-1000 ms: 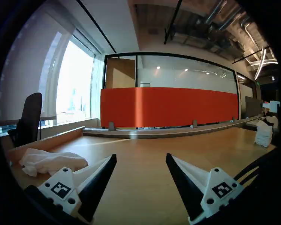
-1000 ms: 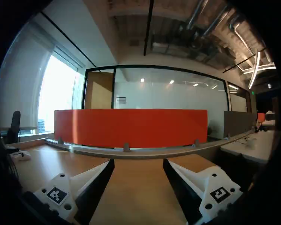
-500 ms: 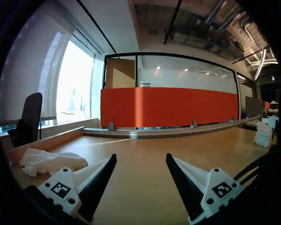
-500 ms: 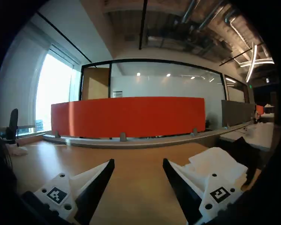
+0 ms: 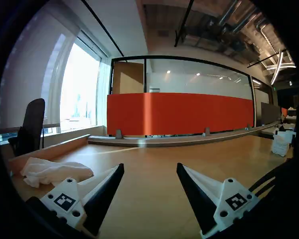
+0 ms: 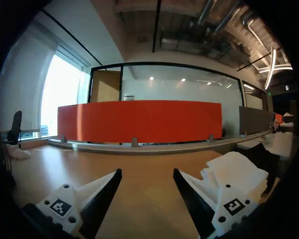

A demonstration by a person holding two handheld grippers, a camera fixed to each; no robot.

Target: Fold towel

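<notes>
Left gripper (image 5: 149,165) hung over the wooden table (image 5: 157,153), fingers apart and empty, crumpled white towel (image 5: 54,171) just beside its left finger; right gripper (image 6: 147,171) likewise spread, folded towel stack (image 6: 237,173) behind its right finger.

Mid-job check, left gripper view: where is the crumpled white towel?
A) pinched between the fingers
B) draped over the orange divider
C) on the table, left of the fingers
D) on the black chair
C: the crumpled towel lies loose on the wooden table, left of the open left gripper, which holds nothing.
</notes>
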